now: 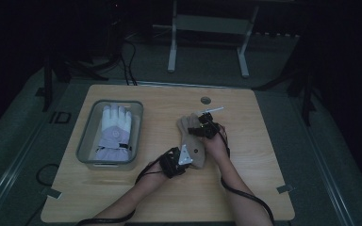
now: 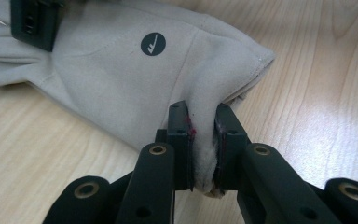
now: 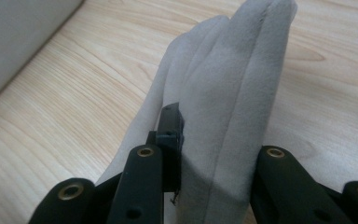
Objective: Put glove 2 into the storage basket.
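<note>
Beige glove point(image 1: 192, 139) lies on the wooden table point(image 1: 254, 188), right of centre, cuff toward the near edge, fingers pointing far. Two forearms come in from the near edge. Left gripper point(image 1: 185, 157) sits at the near end of the glove; in the left gripper view point(image 2: 204, 140) its jaws are pinched narrow on the cuff edge, fabric and fleecy lining squeezed between the pads, a round dark logo point(image 2: 153, 44) on the glove just beyond. Right gripper point(image 1: 206, 123) is at the far end, on the glove's fingers; the right gripper view point(image 3: 214, 140) shows it clamped on the bunched finger part, one black pad pressed against the cloth, the other pad hidden behind the fabric. Both grippers hold the same glove, one at each end. Further left, well apart from the beige glove, a grey bin point(image 1: 86, 139) stands on the table with a white and lilac glove point(image 1: 114, 129) lying inside, fingers pointing far. Beyond the table's far edge, white table legs point(image 1: 172, 52) stand on the dark floor.
</note>
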{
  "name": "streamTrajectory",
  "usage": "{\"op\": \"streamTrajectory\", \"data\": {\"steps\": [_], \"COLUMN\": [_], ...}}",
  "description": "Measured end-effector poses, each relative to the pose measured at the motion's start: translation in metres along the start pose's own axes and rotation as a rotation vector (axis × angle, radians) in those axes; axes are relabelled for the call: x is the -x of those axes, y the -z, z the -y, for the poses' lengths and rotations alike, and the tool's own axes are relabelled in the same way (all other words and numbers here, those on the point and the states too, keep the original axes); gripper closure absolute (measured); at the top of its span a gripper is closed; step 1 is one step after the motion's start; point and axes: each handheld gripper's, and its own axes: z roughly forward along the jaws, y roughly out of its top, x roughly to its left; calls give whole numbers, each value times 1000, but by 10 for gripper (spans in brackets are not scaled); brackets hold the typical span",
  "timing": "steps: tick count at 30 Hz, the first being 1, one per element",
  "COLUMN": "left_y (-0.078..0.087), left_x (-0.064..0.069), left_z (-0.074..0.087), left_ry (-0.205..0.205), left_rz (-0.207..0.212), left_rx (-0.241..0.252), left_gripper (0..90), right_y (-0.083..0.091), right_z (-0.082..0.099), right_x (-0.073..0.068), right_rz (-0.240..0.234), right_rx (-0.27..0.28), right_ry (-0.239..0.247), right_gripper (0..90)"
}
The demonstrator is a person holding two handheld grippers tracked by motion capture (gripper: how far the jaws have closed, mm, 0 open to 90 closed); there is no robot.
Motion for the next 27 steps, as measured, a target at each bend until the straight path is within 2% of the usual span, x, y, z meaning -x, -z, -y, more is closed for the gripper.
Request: {"op": "streamTrajectory", "data": {"steps": [6,14,17,27], "left_y": [16,51,62,90], "left_x": [-2,-11,-16,-26], "left_z": [-5,-13,-12,1], "left_ry": [-13,-17,-15,-1], "left_rz": [-24,-73,-85,-122], "left_rx": [7,19,19,0], "left_gripper": [802,803,803,803], "right_y": [11,27,31,27], "right_z": [-10,-36,-45,-67], "right_x": [-7,-28,-37,-66], "right_rz": [-24,-62,-79,-122], "right_rx": [36,95,114,118], "right_ry": [2,29,43,75], "right_gripper": [721,720,720,720]}}
